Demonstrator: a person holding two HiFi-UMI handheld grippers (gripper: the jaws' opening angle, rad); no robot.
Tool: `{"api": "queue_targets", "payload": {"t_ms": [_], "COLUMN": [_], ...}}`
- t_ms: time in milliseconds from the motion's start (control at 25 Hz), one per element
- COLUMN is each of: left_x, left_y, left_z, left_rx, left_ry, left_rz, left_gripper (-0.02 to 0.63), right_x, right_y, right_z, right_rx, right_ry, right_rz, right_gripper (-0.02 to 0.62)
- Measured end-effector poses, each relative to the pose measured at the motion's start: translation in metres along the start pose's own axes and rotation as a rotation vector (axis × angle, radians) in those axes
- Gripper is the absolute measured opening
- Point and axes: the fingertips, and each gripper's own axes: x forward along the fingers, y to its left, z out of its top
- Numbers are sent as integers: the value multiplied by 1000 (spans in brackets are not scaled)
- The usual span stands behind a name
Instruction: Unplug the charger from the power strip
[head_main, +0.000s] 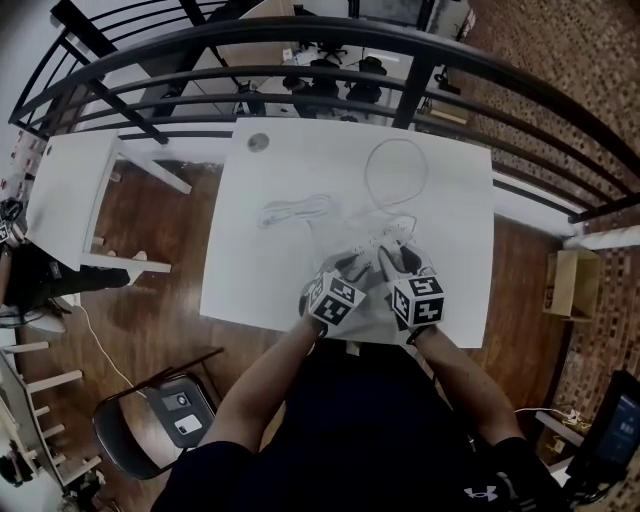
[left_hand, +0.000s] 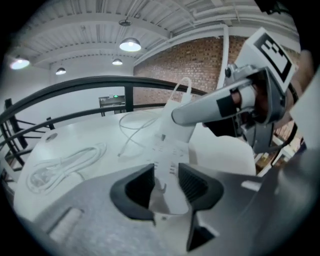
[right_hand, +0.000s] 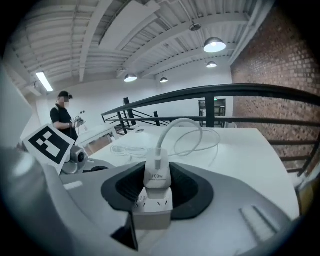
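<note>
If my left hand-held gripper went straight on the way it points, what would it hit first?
Probably the right hand-held gripper, which reaches across the power strip that runs ahead between the jaws. Depth is hard to judge.

The power strip (left_hand: 169, 150) blurs between the left hand-held gripper's (left_hand: 166, 182) jaws; the right hand-held gripper (left_hand: 176, 114) hides its far end.

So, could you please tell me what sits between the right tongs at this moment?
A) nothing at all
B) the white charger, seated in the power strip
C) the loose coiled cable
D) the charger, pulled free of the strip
B: the right gripper view shows the white charger standing between the right tongs, its base seated in the power strip and its cable arching away over the table.
</note>
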Motion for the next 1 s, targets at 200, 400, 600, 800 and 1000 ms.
{"api": "queue_targets", "payload": {"t_ms": [200, 400, 600, 800, 1000], "left_x": [-32, -64, -91, -103, -106], "left_y": [-5, -23, -33, -32, -34], "left_z": [17, 24, 23, 32, 41], "left_rx": [-106, -220, -284, -327, -353], "left_ry": [-79, -146, -182, -219, -239], "left_rz": [-11, -52, -73, -72, -77], "left_gripper": [137, 137, 129, 126, 126], "right_x": [-18, -41, -63, -84, -98], "right_y": [-11, -28, -48, -71, -79], "right_z": [4, 7, 8, -1, -15], "right_rx": [175, 321, 453, 548, 607], "right_ry": [-5, -23, -51, -78, -70], "right_rz": [35, 51, 52, 35, 46], "right_gripper": [143, 144, 144, 144, 144]}}
